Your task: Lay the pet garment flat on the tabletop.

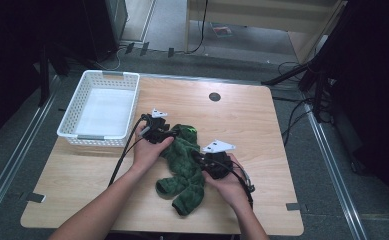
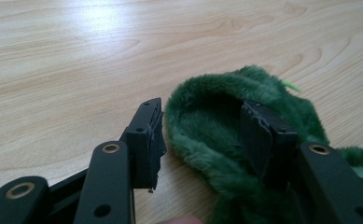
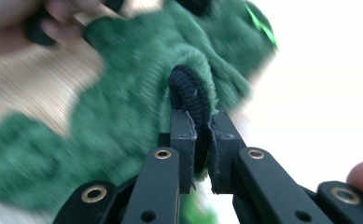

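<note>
A green fuzzy garment (image 1: pixel 184 167) lies crumpled mid-worktop (image 1: pixel 262 130). The right tool (image 3: pixel 201 135) pinches its dark-lined edge. The left tool (image 2: pixel 202 135) is spread, straddling a fold: one jaw inside, one beside it.

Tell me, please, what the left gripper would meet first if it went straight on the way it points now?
Probably the green fuzzy garment: the left gripper has its jaws open around a fold of it, so the fabric lies directly ahead. Beyond that is the wooden table.
</note>
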A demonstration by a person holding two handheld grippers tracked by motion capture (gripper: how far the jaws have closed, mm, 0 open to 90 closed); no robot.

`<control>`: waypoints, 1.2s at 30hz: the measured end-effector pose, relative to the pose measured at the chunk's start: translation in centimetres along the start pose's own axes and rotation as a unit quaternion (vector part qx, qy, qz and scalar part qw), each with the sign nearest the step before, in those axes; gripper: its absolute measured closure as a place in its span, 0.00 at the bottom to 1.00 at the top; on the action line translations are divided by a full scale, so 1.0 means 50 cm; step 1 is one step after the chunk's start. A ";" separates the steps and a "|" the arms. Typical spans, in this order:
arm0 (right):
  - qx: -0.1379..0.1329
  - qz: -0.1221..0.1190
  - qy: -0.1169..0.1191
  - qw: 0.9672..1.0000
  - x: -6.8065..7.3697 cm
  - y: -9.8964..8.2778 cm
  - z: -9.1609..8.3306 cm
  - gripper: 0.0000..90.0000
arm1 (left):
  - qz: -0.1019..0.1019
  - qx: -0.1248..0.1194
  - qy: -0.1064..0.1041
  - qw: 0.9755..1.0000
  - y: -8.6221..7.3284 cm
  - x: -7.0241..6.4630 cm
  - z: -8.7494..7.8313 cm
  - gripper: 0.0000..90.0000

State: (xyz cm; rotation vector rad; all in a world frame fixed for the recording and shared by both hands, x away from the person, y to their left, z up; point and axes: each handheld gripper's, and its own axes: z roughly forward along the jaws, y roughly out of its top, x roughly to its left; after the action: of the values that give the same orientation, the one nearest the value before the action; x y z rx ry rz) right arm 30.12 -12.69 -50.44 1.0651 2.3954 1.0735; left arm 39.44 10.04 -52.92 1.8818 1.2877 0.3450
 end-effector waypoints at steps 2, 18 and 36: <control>0.019 0.002 -0.002 1.000 -0.023 -0.016 -0.002 0.92 | 0.005 0.007 0.009 1.000 -0.003 -0.003 0.004 0.57; -0.028 0.097 -0.018 0.995 -0.128 -0.039 -0.064 0.56 | -0.017 -0.005 -0.011 1.000 0.000 -0.011 -0.012 0.52; 0.082 0.080 -0.075 0.991 -0.117 0.096 0.148 0.76 | 0.027 0.025 -0.024 0.999 -0.044 -0.057 -0.010 0.50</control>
State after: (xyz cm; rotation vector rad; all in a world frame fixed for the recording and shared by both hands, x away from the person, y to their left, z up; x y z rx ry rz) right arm 40.46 -11.12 -51.99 1.3619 2.3415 0.8212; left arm 36.44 8.11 -53.61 1.9582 1.2266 0.2950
